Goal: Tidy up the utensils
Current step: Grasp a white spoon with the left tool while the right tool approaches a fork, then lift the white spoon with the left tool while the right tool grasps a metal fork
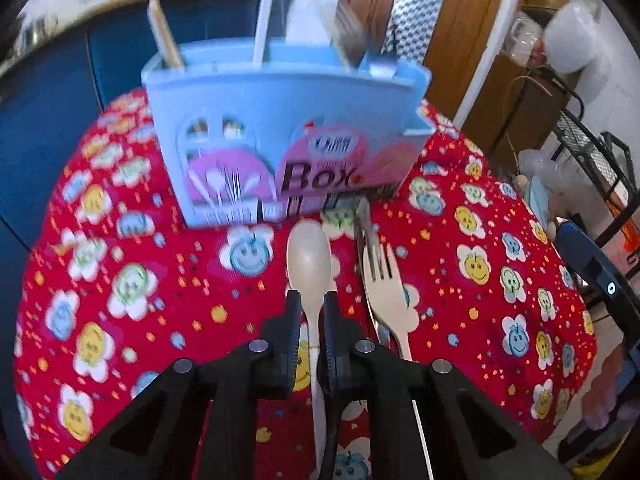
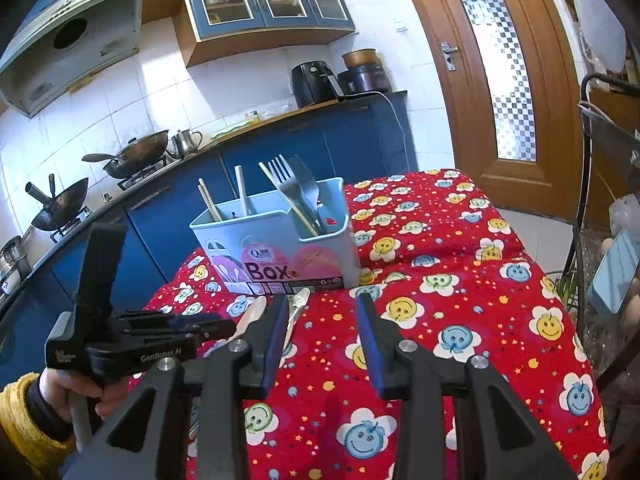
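Clamping the cream spoon (image 1: 310, 280) by its neck, the left gripper (image 1: 311, 300) points its long axis at 12 o'clock toward the blue utensil box (image 1: 280, 120); the right gripper (image 2: 323, 304) hangs open, farther back.

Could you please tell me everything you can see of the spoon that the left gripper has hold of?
The spoon is cream-coloured with a matte look, perhaps plastic or wood fibre. It has an oval bowl and a long slim handle. The left gripper is shut on the handle just behind the bowl, and the handle runs back between the fingers toward the camera. The bowl points at the blue utensil box, just short of its base, over the red flowered tablecloth. A cream fork lies to its right. Whether the spoon touches the cloth is unclear.
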A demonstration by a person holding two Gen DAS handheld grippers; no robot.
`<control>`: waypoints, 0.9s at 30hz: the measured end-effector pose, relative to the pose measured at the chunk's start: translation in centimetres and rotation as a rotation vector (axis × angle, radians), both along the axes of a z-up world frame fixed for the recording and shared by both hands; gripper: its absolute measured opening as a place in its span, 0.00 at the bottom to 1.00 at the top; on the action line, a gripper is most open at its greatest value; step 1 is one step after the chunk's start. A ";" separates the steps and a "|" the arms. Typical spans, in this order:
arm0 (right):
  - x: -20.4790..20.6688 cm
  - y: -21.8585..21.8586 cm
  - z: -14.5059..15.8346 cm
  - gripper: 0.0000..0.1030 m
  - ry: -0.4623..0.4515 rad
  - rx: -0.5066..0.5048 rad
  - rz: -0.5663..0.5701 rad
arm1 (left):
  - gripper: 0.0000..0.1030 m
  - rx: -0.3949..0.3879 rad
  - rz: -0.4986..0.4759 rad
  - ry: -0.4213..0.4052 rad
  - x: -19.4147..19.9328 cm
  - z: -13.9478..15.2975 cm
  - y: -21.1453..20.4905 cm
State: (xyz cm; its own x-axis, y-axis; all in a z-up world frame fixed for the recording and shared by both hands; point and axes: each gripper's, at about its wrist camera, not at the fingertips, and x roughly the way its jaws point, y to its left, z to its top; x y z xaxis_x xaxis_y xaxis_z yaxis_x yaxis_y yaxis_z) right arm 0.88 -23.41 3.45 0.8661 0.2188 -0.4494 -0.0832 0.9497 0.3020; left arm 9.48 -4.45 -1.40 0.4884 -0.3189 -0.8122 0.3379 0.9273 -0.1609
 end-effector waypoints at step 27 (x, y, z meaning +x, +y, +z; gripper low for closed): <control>0.6 0.7 -1.0 0.39 0.083 -0.030 0.049 | 0.09 -0.093 0.090 -0.138 -2.5 1.7 4.3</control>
State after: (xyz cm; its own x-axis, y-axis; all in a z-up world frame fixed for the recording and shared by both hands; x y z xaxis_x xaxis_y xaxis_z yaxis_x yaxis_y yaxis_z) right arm 1.44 -22.66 2.46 0.8143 0.2453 -0.5260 -0.1059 0.9539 0.2808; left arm 6.96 -0.10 0.29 0.6233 -0.3392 -0.7045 0.2788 0.9382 -0.2051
